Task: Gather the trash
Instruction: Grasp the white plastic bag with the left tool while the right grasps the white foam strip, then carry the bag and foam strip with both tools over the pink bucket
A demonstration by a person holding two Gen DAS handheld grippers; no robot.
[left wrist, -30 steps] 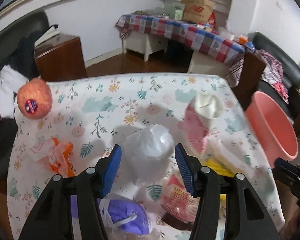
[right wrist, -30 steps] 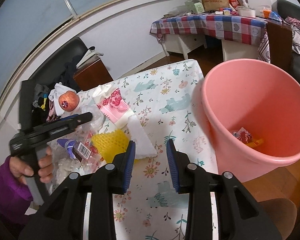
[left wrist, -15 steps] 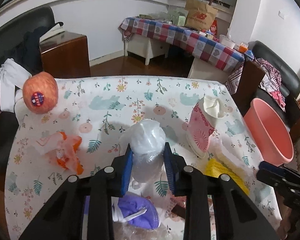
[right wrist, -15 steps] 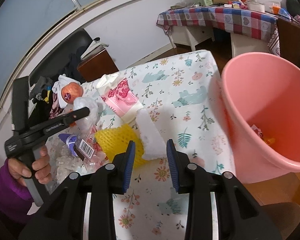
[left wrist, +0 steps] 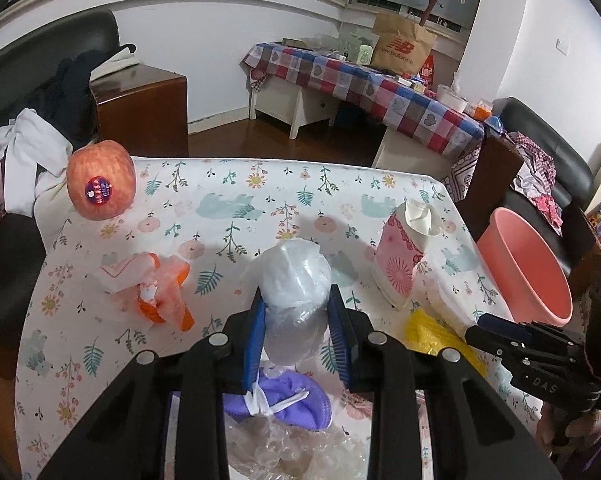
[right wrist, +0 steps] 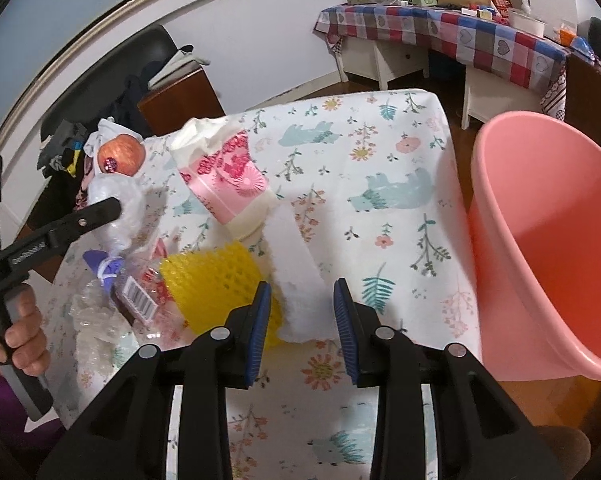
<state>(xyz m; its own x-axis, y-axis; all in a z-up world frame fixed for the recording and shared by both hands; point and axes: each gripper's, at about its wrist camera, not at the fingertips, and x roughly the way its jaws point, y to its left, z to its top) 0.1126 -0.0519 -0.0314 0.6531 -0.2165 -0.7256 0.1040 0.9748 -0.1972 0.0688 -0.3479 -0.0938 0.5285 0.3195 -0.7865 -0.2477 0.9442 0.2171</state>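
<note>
Plastic bag, crumpled and clear, sits clenched between the left gripper pads, ready for carrying. Right gripper hangs released, its jaws either side of a white foam strip without pressing. Farther right waits the pink bin, beside the table edge so trash drops in easily.

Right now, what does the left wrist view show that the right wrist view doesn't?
Only the left wrist view shows the orange wrapper and the left tongs shut on the clear plastic bag. Only the right wrist view shows the barcode label and the white foam strip between the right tongs. Both show the apple, pink carton and pink bucket.
</note>
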